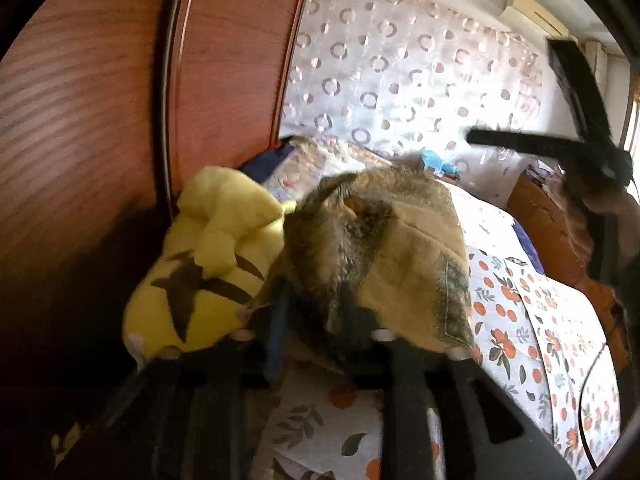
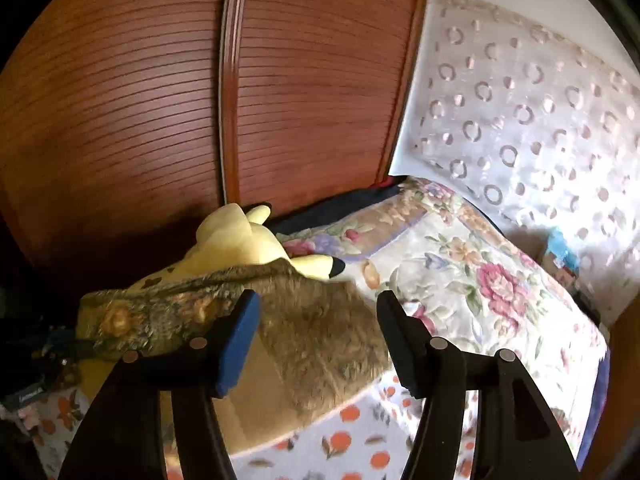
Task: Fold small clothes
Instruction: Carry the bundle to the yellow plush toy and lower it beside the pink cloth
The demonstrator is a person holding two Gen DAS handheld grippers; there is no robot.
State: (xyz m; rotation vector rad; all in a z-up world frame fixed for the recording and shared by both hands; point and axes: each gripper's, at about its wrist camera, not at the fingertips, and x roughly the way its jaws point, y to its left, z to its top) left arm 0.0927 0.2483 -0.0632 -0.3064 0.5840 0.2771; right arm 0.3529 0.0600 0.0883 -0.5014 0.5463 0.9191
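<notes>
A small brown furry garment (image 1: 400,260) with a tan lining lies bunched on the bed, partly over a yellow plush toy (image 1: 200,272). My left gripper (image 1: 324,312) is at its near edge, jaws open, and the fur drapes over and between the fingertips. In the right wrist view the same garment (image 2: 320,344) lies spread just beyond my right gripper (image 2: 318,298), which is open with its blue pad (image 2: 240,340) clear of the cloth. The left wrist view also shows the right gripper (image 1: 516,92) raised at the upper right, fingers spread wide and empty.
The bed has an orange-fruit sheet (image 1: 520,340) and a floral quilt (image 2: 480,272) towards the back. A wooden wardrobe (image 2: 160,100) stands close on the left, a patterned curtain (image 2: 520,100) behind. The plush toy (image 2: 240,248) leans against the wardrobe. Dark clutter (image 2: 32,380) sits at the left.
</notes>
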